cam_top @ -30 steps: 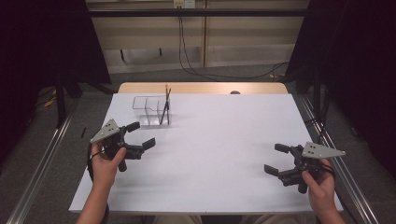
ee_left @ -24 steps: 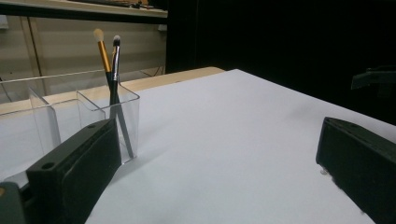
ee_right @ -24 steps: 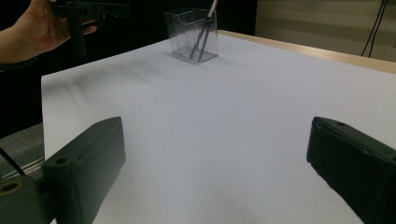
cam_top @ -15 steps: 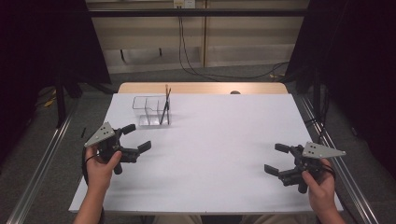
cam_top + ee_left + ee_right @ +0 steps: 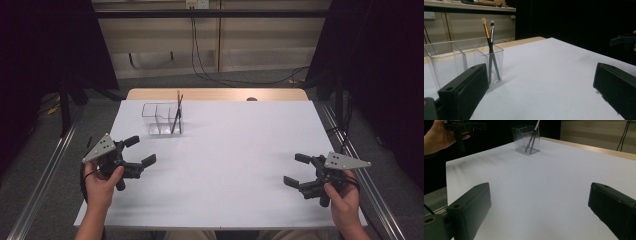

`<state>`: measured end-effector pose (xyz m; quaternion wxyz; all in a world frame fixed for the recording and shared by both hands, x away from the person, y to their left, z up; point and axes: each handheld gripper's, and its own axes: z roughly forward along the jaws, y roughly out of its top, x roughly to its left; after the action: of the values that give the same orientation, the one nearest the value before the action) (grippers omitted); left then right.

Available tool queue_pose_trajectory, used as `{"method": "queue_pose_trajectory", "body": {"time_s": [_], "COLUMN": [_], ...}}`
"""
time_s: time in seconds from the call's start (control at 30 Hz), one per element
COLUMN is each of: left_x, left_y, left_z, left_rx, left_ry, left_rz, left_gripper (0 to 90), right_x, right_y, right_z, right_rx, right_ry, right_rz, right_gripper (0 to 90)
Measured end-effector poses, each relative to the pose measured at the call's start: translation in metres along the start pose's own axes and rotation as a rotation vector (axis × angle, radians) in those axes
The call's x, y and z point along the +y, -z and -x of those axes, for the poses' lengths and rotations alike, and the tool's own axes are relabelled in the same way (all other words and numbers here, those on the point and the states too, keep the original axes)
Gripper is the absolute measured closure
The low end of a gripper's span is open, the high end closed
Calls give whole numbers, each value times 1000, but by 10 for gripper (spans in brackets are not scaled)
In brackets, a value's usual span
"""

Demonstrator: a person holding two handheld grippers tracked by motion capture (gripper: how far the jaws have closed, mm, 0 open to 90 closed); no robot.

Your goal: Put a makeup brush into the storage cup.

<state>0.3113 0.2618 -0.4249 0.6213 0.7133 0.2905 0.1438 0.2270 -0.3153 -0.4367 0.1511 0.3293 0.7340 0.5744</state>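
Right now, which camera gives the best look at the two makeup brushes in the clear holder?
The left gripper view: the brushes stand close, tips and handles distinct, inside the clear holder. The right gripper view shows them small and far off. The high view shows thin dark sticks.

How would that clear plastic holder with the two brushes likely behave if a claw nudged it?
The holder looks thin-walled and nearly empty, so it is probably light and would slide on the smooth white table. The two brushes lean high above its rim, so a push near the top might tip it or rattle them.
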Motion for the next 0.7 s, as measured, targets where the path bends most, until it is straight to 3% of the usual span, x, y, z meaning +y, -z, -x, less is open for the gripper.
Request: {"method": "queue_pose_trajectory", "body": {"time_s": [0.7], "left_x": [-9], "left_y": [14], "left_z": [2], "left_rx": [12], "left_ry": [7], "left_rz": [-18], "left_gripper": [0], "right_x": [0], "right_y": [1], "right_z": [0], "right_rx": [0], "right_ry": [-3], "right_rz": [2], "right_gripper": [45]}}
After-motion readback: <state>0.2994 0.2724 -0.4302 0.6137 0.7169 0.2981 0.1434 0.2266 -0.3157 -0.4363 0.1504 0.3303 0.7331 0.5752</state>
